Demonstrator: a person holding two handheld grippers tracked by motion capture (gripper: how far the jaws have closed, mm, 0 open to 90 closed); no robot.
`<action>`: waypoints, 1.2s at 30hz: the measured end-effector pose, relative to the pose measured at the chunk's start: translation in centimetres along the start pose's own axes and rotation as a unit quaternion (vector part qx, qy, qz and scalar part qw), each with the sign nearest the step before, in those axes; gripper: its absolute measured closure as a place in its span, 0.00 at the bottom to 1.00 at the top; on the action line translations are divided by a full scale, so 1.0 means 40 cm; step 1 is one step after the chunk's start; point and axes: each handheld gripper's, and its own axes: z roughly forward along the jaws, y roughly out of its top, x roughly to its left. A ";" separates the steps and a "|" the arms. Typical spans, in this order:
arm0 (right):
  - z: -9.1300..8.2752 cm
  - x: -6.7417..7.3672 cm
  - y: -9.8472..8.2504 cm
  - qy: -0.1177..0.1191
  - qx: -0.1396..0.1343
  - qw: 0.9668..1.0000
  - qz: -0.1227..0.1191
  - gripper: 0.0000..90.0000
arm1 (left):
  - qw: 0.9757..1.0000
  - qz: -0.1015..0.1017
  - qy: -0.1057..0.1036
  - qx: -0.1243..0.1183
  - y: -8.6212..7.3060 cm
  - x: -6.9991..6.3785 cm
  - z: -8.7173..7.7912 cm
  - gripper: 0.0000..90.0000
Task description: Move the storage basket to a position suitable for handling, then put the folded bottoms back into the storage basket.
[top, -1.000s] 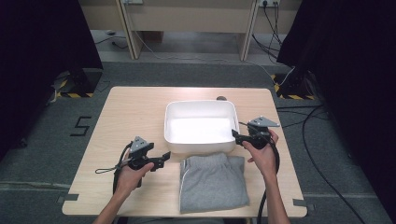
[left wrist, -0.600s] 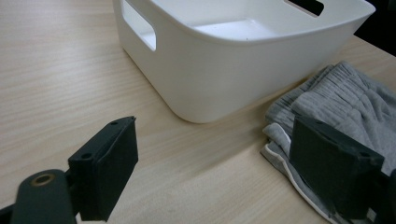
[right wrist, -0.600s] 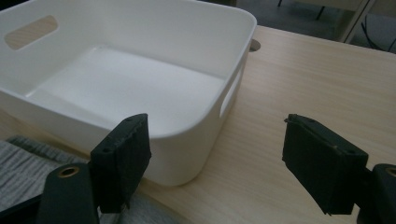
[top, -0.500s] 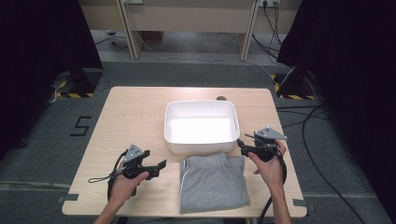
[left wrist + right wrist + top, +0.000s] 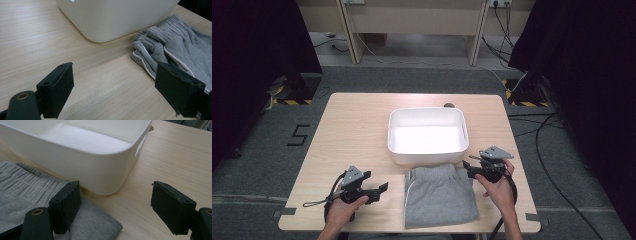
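My left claw and right claw, both spread with nothing between, flank the grey shorts at lower centre.

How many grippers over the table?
2: left gripper at the near left beside the grey shorts, right gripper at the shorts' far right corner by the white bin.
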 end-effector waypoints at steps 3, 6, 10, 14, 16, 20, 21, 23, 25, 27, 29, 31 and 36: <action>0.001 0.009 -0.005 0.006 0.002 1.000 -0.002 0.27 | 1.000 -0.001 -0.001 -0.003 -0.005 -0.002 -0.012 0.17; 0.003 0.011 -0.010 0.011 0.005 1.000 -0.001 0.27 | 1.000 -0.002 -0.003 -0.005 -0.011 -0.009 -0.019 0.17; -0.001 0.015 -0.015 0.021 0.004 1.000 0.001 0.27 | 1.000 0.005 -0.009 -0.001 -0.021 -0.025 -0.026 0.17; -0.003 0.016 -0.019 0.027 0.002 1.000 0.001 0.27 | 1.000 0.011 -0.012 0.002 -0.025 -0.040 -0.032 0.17; -0.006 0.016 -0.020 0.031 0.000 1.000 0.004 0.27 | 1.000 0.016 -0.011 0.004 -0.028 -0.048 -0.032 0.17; -0.009 0.020 -0.024 0.035 0.000 0.999 0.005 0.27 | 0.999 0.025 0.000 0.026 -0.039 -0.061 -0.032 0.17; -0.009 0.022 -0.025 0.036 -0.001 0.999 0.005 0.27 | 0.999 0.028 0.004 0.028 -0.041 -0.065 -0.032 0.17; -0.009 0.027 -0.027 0.039 0.002 0.999 0.006 0.27 | 0.999 0.033 0.006 0.033 -0.043 -0.070 -0.036 0.17; -0.009 0.032 -0.028 0.042 0.003 0.999 0.002 0.27 | 0.999 0.032 0.002 0.036 -0.045 -0.076 -0.039 0.17; -0.008 0.035 -0.028 0.042 0.003 0.999 -0.002 0.26 | 0.999 0.032 -0.002 0.039 -0.049 -0.082 -0.040 0.17; -0.007 0.038 -0.028 0.043 0.003 0.999 -0.004 0.26 | 0.999 0.032 -0.005 0.042 -0.052 -0.088 -0.039 0.17; -0.007 0.039 -0.029 0.045 0.004 0.999 -0.005 0.26 | 0.998 0.032 -0.009 0.043 -0.054 -0.093 -0.036 0.17; -0.009 0.036 -0.034 0.048 0.002 0.999 0.000 0.25 | 0.998 0.029 -0.023 0.045 -0.055 -0.113 -0.034 0.16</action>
